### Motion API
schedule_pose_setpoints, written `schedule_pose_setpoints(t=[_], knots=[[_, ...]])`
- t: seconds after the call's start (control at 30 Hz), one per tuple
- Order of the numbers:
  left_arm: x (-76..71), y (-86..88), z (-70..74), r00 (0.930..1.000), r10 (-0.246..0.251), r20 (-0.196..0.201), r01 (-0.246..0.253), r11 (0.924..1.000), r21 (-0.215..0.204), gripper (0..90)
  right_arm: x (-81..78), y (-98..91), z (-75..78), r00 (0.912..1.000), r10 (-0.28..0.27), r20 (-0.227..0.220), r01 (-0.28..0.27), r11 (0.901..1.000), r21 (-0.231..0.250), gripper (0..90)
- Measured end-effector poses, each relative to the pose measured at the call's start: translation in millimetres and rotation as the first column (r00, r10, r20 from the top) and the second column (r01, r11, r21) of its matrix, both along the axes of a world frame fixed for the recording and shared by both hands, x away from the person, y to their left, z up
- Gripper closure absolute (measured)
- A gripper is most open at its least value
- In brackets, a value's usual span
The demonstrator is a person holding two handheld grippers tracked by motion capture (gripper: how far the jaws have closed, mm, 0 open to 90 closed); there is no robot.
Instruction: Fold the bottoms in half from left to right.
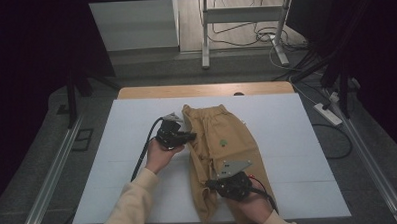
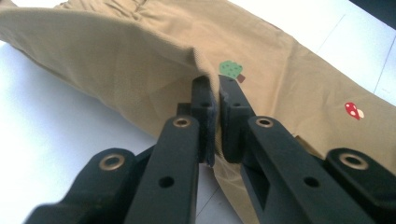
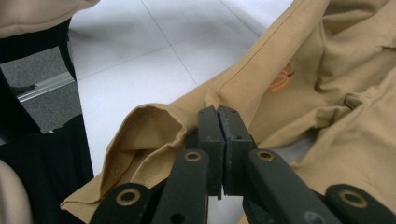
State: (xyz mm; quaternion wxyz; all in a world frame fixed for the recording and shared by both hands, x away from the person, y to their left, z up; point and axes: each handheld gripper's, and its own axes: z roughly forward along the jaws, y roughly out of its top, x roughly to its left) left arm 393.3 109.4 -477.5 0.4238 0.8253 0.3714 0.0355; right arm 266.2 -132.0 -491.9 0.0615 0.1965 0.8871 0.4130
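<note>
A pair of small tan trousers (image 1: 225, 141) lies lengthwise on the white table top (image 1: 287, 139), waistband at the far end. My left gripper (image 1: 190, 137) is shut on a raised fold at the trousers' left edge, just below the waistband. In the left gripper view the jaws (image 2: 215, 88) pinch that tan fold in front of a green tree patch (image 2: 231, 69); a red mushroom patch (image 2: 353, 110) lies further right. My right gripper (image 1: 212, 184) is shut on the cloth near the leg hem at the near end. In the right gripper view its jaws (image 3: 218, 114) clamp the fabric beside the open hem (image 3: 140, 135).
A wooden table edge (image 1: 206, 90) shows beyond the white top. On the floor lie a power strip (image 1: 328, 113) at the right and cables (image 1: 264, 37) near metal stand legs (image 1: 204, 37) at the back. Metal rails (image 1: 53, 177) run along both sides.
</note>
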Motion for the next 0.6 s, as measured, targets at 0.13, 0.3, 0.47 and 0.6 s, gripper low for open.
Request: schedule_pose_setpoints(t=[0.13, 0.3, 0.47, 0.6], knots=[[1.1, -4.5, 3.4, 0.9999, -0.009, 0.005, 0.009, 0.9999, 0.005, 86.0, 1.3, -4.7, 0.7, 0.9999, -0.010, -0.006, 0.010, 1.0000, -0.002, 88.4], [2.9, -11.4, 7.6, 0.9997, -0.022, 0.010, 0.022, 0.9997, 0.010, 86.0, 2.2, -12.1, 3.2, 0.9997, -0.023, -0.008, 0.023, 0.9997, 0.001, 88.4], [4.4, -20.7, 11.1, 0.9991, -0.040, 0.015, 0.040, 0.9991, 0.012, 86.0, 0.1, -21.1, 5.6, 0.9992, -0.041, -0.004, 0.041, 0.9991, 0.008, 88.4], [6.1, -28.9, 13.2, 0.9984, -0.053, 0.017, 0.053, 0.9985, 0.010, 86.0, -1.8, -28.4, 8.1, 0.9985, -0.054, -0.004, 0.054, 0.9984, 0.013, 88.5]])
